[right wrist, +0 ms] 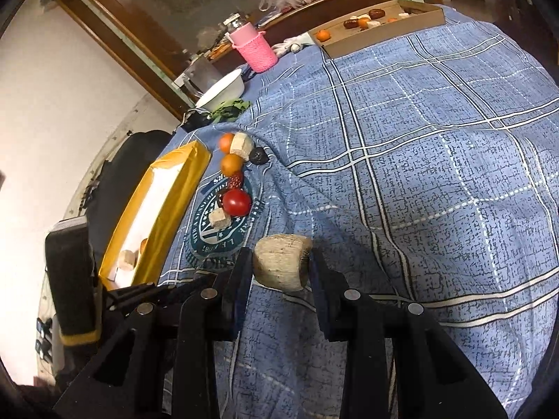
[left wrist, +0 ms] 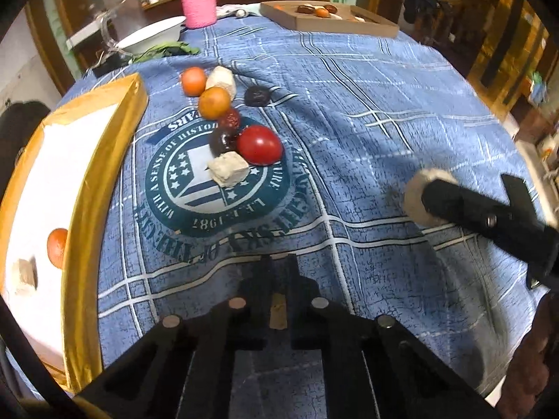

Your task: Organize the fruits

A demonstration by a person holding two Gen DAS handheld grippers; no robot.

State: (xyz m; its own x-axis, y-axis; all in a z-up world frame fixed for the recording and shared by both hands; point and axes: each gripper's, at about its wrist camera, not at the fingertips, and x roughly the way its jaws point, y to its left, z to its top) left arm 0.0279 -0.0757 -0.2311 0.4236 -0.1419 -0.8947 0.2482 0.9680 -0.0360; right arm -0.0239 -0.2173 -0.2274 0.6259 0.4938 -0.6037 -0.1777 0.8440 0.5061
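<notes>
A cluster of fruits lies on the blue checked cloth: a red tomato (left wrist: 259, 144) (right wrist: 237, 202), two oranges (left wrist: 214, 102), dark dates (left wrist: 223, 139) and beige chunks (left wrist: 228, 168). My right gripper (right wrist: 281, 265) is shut on a beige round chunk (right wrist: 282, 266), held just above the cloth; it also shows in the left wrist view (left wrist: 428, 197). My left gripper (left wrist: 278, 279) is shut and empty, pointing at the cluster. A gold-rimmed white tray (left wrist: 101, 174) (right wrist: 164, 216) at the left holds an orange (left wrist: 57, 248) and a beige chunk (left wrist: 25, 274).
A cardboard tray (left wrist: 328, 21) (right wrist: 380, 33) with more fruit sits at the far edge. A pink cup (left wrist: 198, 0), a white bowl (left wrist: 153, 36) and green leaves (left wrist: 167, 50) stand at the back left. The table edge curves off to the right.
</notes>
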